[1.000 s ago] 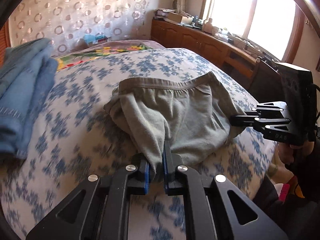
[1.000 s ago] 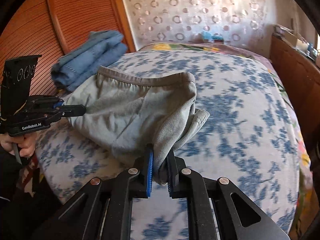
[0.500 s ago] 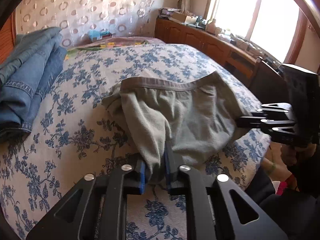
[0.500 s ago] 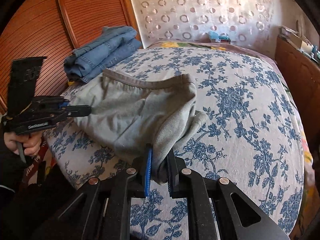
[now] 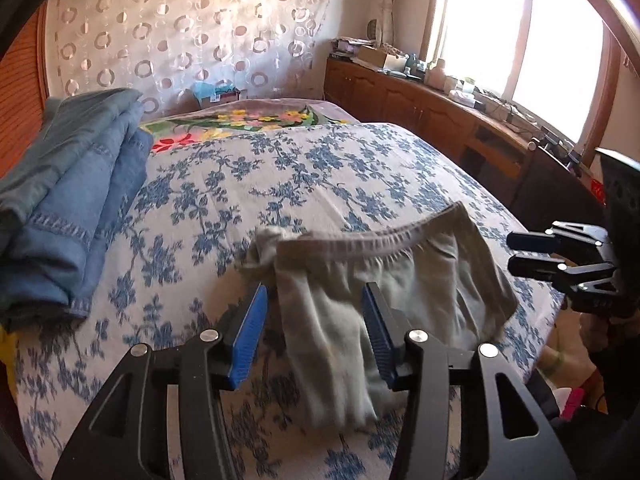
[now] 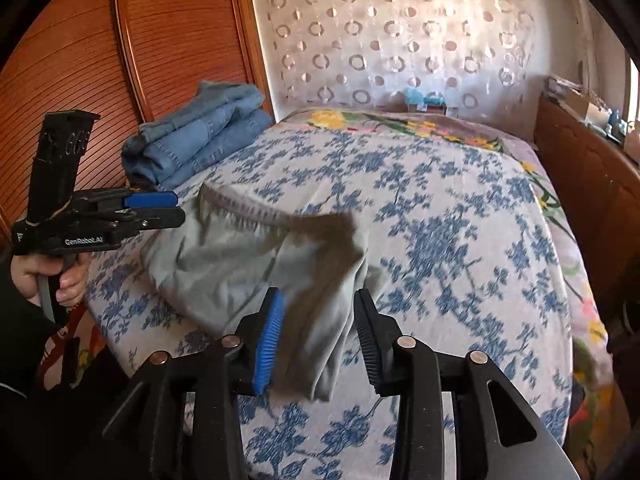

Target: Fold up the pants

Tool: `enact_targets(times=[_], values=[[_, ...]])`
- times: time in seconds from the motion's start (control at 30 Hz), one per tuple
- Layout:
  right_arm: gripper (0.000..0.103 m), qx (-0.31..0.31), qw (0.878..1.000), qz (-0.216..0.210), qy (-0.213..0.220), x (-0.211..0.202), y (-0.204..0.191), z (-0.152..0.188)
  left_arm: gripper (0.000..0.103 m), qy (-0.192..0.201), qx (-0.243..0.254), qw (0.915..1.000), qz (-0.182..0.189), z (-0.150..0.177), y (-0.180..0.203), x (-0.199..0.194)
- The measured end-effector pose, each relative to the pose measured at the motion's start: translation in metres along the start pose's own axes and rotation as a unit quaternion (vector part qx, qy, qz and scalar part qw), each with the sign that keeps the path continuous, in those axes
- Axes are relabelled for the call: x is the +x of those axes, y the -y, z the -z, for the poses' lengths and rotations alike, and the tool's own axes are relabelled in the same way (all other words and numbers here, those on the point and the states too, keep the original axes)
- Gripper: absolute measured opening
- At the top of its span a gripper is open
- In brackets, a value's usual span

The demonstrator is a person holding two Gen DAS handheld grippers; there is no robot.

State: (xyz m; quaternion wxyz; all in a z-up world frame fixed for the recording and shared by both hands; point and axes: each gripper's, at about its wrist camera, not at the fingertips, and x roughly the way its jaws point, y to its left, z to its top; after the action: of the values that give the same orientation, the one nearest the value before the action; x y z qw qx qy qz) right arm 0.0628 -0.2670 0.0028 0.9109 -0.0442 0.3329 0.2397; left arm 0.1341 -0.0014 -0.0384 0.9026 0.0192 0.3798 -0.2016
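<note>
The grey pants [image 5: 372, 276] lie folded on the blue-flowered bedspread [image 5: 304, 168], waistband toward the far side, motion-blurred. My left gripper [image 5: 316, 328] is open, its jaws standing on either side of the pants' near left edge. My right gripper [image 6: 318, 332] is open, its jaws astride the pants [image 6: 240, 264] at their near right edge. Each gripper shows in the other's view: the right one [image 5: 520, 254] at the far right, the left one [image 6: 176, 208] at the left, both open.
A stack of folded blue jeans [image 5: 68, 208] lies on the bed's left side, also seen in the right wrist view [image 6: 200, 128]. A wooden cabinet [image 5: 440, 108] runs under the window on the right. A wooden slatted wardrobe [image 6: 100, 60] stands behind the jeans.
Both grippers were shut on the pants' near corners; now both are open and the pants have dropped onto the bed, still blurred from moving.
</note>
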Motion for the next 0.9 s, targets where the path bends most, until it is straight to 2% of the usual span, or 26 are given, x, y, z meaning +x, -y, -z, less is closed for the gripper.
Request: enact_targets(times=[0.3,0.5,0.53,0.57,0.6,0.63,0.67,0.77,0.9], values=[[0.039,0.015,1.0,0.012,-0.004,0.034,0.007,-0.023,0.05,-0.024,0.002,0.9996,0.012,-0.014,-0.008,0.038],[0.039,0.018,1.0,0.014,-0.018,0.052,0.01,-0.03,0.05,-0.025,-0.004,0.9995,0.02,-0.019,-0.014,0.045],[0.039,0.019,1.0,0.012,-0.018,0.053,0.011,-0.031,0.047,-0.024,-0.002,0.9995,0.021,-0.02,-0.013,0.044],[0.038,0.02,1.0,0.009,-0.018,0.053,0.011,-0.031,0.04,-0.022,0.0,0.9995,0.024,-0.02,-0.012,0.043],[0.033,0.021,1.0,0.006,-0.016,0.053,0.012,-0.032,0.037,-0.02,0.002,0.9994,0.026,-0.02,-0.011,0.043],[0.021,0.021,1.0,0.002,-0.015,0.053,0.012,-0.033,0.034,-0.018,0.003,0.9995,0.026,-0.02,-0.011,0.042],[0.016,0.019,1.0,-0.003,-0.013,0.052,0.011,-0.033,0.031,-0.014,0.005,0.9996,0.026,-0.02,-0.01,0.04],[0.01,0.004,1.0,-0.001,-0.003,0.049,0.01,-0.03,0.024,-0.006,0.01,0.9996,0.027,-0.022,-0.007,0.037],[0.009,-0.001,1.0,0.011,0.009,0.049,0.012,-0.027,0.013,0.003,0.017,0.9996,0.022,-0.027,-0.005,0.035]])
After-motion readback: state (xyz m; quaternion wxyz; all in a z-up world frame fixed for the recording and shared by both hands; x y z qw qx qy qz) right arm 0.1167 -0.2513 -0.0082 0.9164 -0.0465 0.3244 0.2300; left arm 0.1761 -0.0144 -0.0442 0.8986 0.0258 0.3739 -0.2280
